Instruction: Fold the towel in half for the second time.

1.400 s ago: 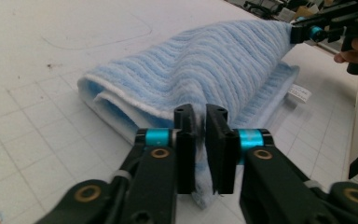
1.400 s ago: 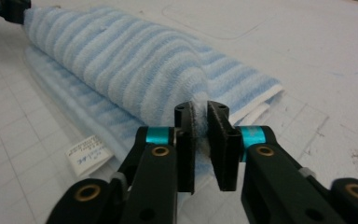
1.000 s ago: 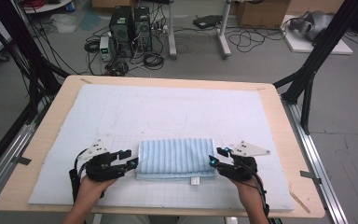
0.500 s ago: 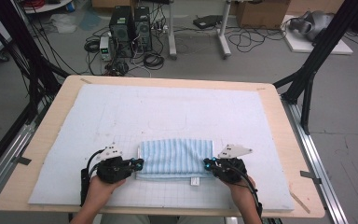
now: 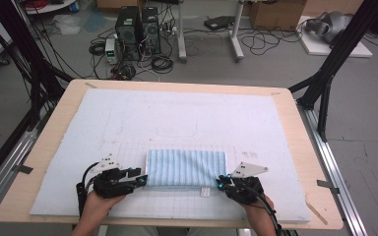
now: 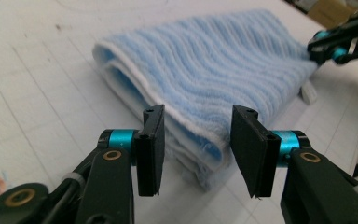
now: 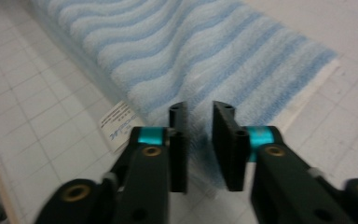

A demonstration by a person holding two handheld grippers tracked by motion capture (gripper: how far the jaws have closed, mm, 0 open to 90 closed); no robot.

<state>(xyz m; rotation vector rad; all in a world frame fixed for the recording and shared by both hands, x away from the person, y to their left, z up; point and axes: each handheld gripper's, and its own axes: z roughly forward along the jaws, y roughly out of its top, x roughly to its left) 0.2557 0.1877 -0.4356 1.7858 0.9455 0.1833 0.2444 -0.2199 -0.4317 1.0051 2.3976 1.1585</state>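
Left gripper (image 5: 141,180) at the left end of the towel (image 5: 186,168), near the front edge of the mat (image 5: 128,113), left of centre. Jaws have just been opening; parted now, straddling the folded corner, pads clear of the cloth on both sides in the left gripper view. Released, nothing held.

Towel folded flat, blue-striped, lying square to the front edge, about midway along it. Small label (image 5: 205,191) sticking out at its front right corner.

Right gripper (image 5: 220,183) at the right end of the towel. Jaws likewise just opening; narrow gap, cloth edge seen between the pads. Pressing or free: cannot tell from the right gripper view.

Step in hand, judged: folding done on this pass, both ends being let go. Next move likely to call for backing both grippers off sideways and clear of the cloth, without dragging a layer open; then a fresh grip if another fold is wanted.

Room: wide bare mat behind the towel to the back edge, good space to left and right corners. Little margin in front; the table (image 5: 295,113) edge close to both hands.
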